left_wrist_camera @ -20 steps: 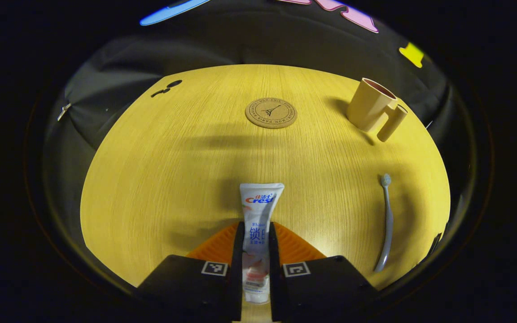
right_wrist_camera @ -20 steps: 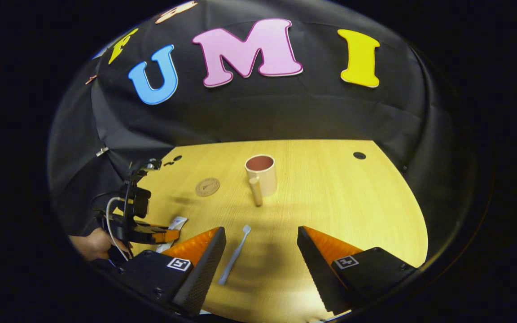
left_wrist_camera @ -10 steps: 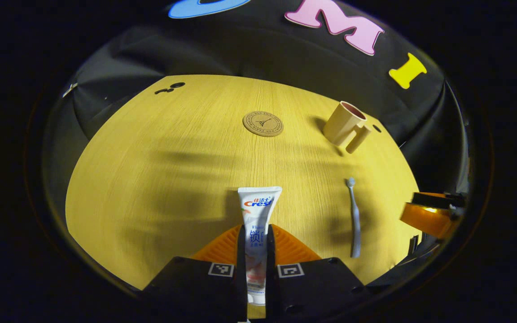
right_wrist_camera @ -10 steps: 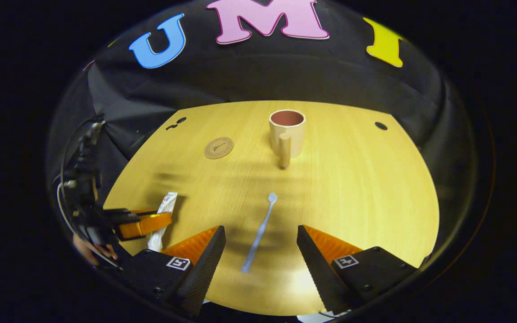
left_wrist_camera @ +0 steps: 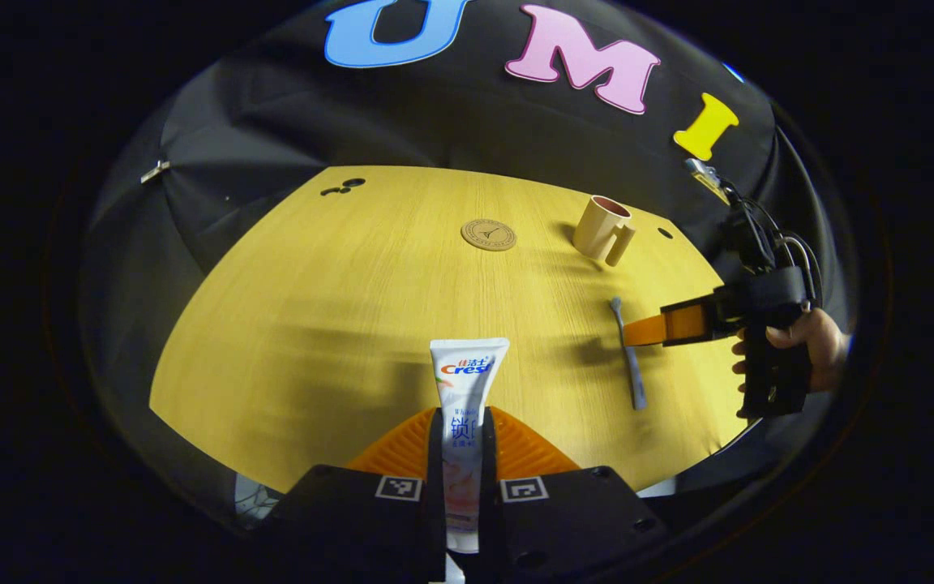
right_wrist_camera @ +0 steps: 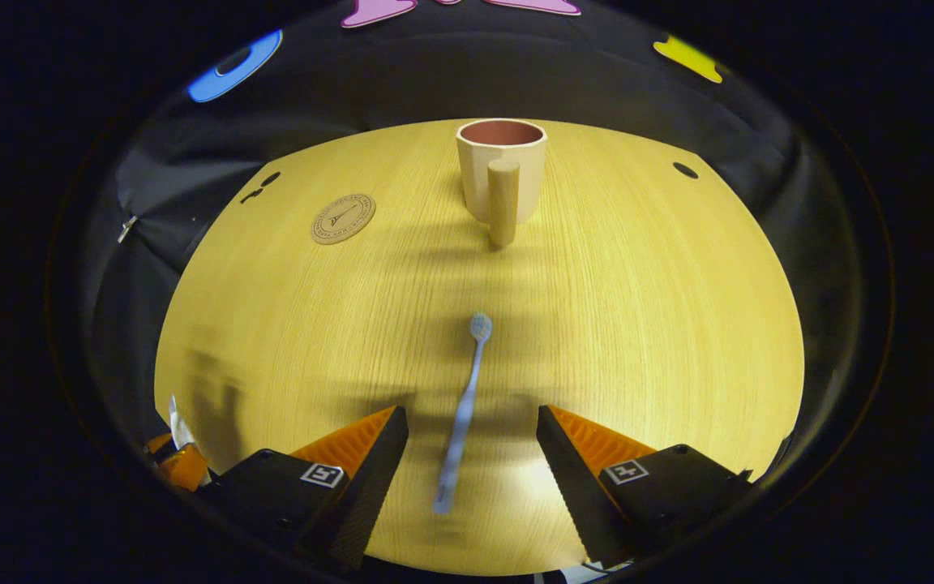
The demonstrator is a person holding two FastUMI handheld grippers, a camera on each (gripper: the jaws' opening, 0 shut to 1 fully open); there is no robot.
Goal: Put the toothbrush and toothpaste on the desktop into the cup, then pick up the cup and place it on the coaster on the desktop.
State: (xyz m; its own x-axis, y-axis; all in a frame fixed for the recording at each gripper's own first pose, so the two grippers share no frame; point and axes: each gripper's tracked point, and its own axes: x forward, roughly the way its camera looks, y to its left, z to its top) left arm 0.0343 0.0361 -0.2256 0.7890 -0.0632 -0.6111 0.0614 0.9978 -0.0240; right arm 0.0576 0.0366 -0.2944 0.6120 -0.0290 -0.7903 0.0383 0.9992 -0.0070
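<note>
My left gripper (left_wrist_camera: 464, 426) is shut on the white toothpaste tube (left_wrist_camera: 467, 381), lifted above the wooden desktop (left_wrist_camera: 337, 284). The pale toothbrush (right_wrist_camera: 463, 410) lies flat on the desk, its handle between the spread fingers of my open right gripper (right_wrist_camera: 472, 422), which hovers over it. In the left gripper view the toothbrush (left_wrist_camera: 627, 353) lies at the right, with the right gripper (left_wrist_camera: 661, 328) and the hand holding it just beside it. The beige cup (right_wrist_camera: 499, 169) stands upright at the back, handle toward me; it is also at the back right as cup (left_wrist_camera: 603, 229). The round cork coaster (right_wrist_camera: 343, 218) lies left of it.
Cable holes (right_wrist_camera: 685, 170) pierce the desktop near its far corners. The desk's front edge runs close below both grippers. Black cloth walls surround the desk.
My left gripper has risen and pulled back with the toothpaste. My right gripper has moved forward and down over the toothbrush, so that its handle now lies between the open fingers.
</note>
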